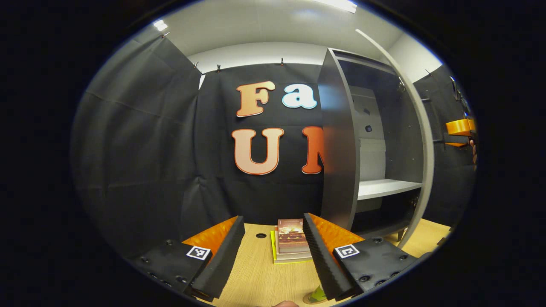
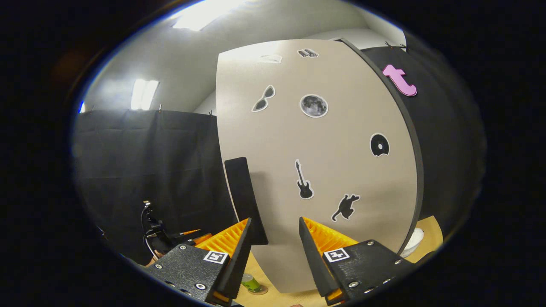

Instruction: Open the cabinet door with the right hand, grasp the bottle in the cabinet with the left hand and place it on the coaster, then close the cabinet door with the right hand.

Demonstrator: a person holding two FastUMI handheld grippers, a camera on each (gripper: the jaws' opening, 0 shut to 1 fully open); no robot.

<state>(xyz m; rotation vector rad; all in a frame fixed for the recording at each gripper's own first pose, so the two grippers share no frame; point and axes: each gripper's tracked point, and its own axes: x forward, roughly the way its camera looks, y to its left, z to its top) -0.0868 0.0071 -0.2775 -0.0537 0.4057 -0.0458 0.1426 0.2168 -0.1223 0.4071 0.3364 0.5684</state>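
With the bottle point(image 2: 251, 282) on the coaster point(image 2: 256, 291), we push the cabinet door point(image 2: 315, 170) closed gently with the right gripper point(image 2: 273, 238); both grippers' jaws are open and empty.

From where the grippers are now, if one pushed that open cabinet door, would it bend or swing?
The cabinet door looks like a flat rigid panel, so it would probably swing rather than flex. It likely moves easily. Its black handle sits beside the open right gripper.

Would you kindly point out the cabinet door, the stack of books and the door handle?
cabinet door point(image 2: 324, 170), right gripper view, its sticker-covered face.
stack of books point(image 1: 291, 238), left gripper view, top cover.
door handle point(image 2: 245, 196), right gripper view, mid-bar.
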